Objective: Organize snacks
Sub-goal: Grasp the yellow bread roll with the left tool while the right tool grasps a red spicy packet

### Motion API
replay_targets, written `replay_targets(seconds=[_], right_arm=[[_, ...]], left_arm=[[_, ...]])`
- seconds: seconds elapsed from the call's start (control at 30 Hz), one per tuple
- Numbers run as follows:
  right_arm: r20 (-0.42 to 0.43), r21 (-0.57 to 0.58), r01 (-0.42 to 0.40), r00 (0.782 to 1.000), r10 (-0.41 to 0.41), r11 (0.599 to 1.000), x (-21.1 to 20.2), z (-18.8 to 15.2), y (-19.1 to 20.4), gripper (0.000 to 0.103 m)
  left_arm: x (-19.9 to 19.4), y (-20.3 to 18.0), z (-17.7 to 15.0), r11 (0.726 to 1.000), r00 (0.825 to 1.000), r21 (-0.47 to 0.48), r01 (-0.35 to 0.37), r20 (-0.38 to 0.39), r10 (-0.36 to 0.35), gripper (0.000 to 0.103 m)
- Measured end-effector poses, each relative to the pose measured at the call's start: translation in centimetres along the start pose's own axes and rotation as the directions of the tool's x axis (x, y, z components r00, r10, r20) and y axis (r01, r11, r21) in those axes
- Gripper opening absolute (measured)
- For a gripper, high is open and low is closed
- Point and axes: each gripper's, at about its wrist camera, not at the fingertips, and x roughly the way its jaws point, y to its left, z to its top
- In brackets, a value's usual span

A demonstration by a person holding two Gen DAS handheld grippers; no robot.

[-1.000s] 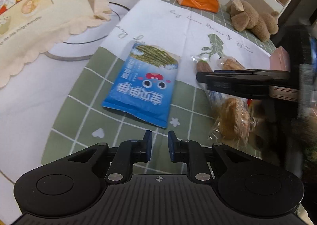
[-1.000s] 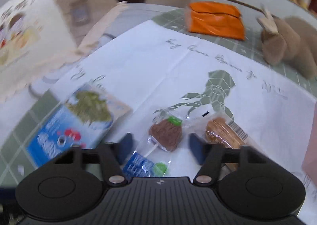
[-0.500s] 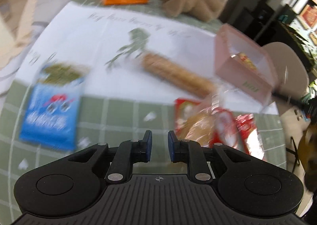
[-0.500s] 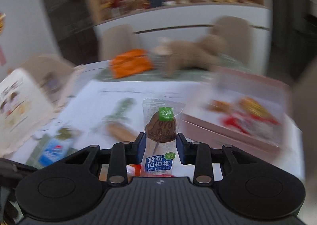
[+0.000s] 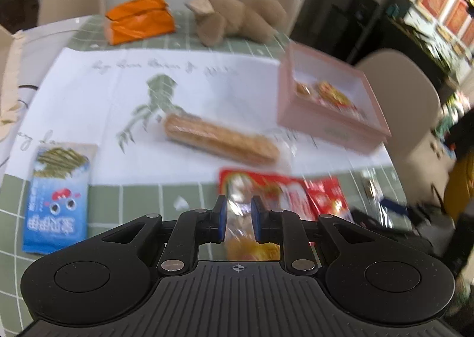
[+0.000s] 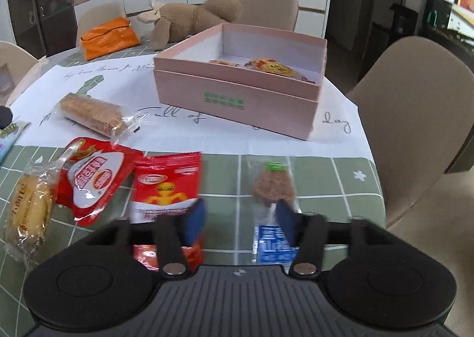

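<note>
Now, right gripper [image 6: 240, 220] spread wide, blurred, just above the green checked tablecloth [image 6: 334, 180]; nothing between its fingers; hawthorn lollipop packet [image 6: 274, 185] lying flat beside the right fingertip, whether touching cannot be told; left gripper [image 5: 239, 220] narrowed to a slim gap, clear-wrapped bun [image 5: 240, 236] showing between the pads, contact unclear through blur; pink box [image 6: 237, 97] open on the white printed mat [image 6: 189, 135], a few wrapped snacks [image 6: 275, 67] on its floor; red packets [image 6: 166, 180] and biscuit roll [image 6: 91, 114] outside it.
</note>
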Motion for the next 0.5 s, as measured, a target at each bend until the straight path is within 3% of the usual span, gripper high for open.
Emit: replay_targets(seconds=[0.17,0.23,0.33,0.5], right_arm=[[0.044,-0.069,0.031,0.999,-0.028,0.997,0.0,-0.9,0.9,0.076],[0.051,-0.050,0.028,0.998,-0.026,0.998,0.2,-0.9,0.6,0.082],[0.054,0.014,0.025,0.998,-0.026,1.000,0.5,-1.1,-0.2,0.092],[0.064,0.051,0.030,0.997,-0.033,0.998,0.7,-1.5,-0.7,0.095]], left_arm=[[1.7,-4.0,-2.3,0.987,0.997,0.161,0.020,-0.074,-0.008,0.023],[2.8,-5.4,-3.7,0.965,0.994,0.260,-0.014,-0.102,0.042,0.025],[3.2,-6.1,-5.1,0.919,0.992,0.383,-0.091,-0.051,0.119,0.025],[3.4,-3.7,-4.4,0.920,0.979,0.341,-0.193,0.000,0.206,0.025]])
